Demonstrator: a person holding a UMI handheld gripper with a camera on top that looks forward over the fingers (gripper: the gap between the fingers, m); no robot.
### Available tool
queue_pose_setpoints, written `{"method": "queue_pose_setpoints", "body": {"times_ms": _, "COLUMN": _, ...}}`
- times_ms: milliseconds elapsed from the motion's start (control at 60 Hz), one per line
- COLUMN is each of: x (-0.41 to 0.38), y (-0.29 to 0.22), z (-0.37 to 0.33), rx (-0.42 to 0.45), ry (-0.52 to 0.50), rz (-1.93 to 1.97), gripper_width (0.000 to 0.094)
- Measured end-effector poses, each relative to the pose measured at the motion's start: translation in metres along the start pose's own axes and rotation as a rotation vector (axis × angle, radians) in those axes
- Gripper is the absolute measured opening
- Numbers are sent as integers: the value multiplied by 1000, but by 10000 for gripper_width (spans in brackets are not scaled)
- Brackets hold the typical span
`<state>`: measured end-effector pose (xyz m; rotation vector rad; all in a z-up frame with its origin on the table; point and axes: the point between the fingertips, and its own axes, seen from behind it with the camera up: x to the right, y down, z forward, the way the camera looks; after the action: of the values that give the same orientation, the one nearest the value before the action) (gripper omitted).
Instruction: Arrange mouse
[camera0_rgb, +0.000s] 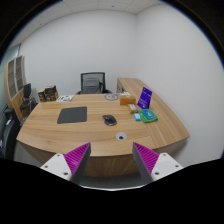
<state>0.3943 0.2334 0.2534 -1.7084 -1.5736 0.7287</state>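
I hold claw (111, 160) released, empty; mouse (109, 120) well ahead on surface (60, 135), centred between fingers; long axis unclear, perhaps crosswise.

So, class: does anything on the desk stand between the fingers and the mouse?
Nothing visible does. The mouse lies beyond the open fingers on bare desk; the dark mat lies beside it, off that line.
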Motion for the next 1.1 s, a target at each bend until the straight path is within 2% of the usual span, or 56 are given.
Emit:
{"method": "queue_pose_setpoints", "body": {"times_ms": 133, "x": -8, "y": -4, "z": 19, "rx": 20, "ry": -31, "rz": -6, "gripper_width": 862}}
{"method": "queue_pose_setpoints", "body": {"times_ms": 467, "x": -19, "y": -22, "z": 122, "rx": 54, "ry": -53, "rz": -47, "gripper_width": 863}}
{"method": "queue_pose_setpoints", "body": {"times_ms": 933, "x": -16, "y": -45, "z": 295, "rx": 65, "ry": -18, "rz": -62, "gripper_width": 858}}
{"method": "queue_pose_setpoints", "body": {"times_ms": 1100, "x": -12, "y": -43, "z": 355, "rx": 34, "ry": 15, "rz": -88, "gripper_width": 859}}
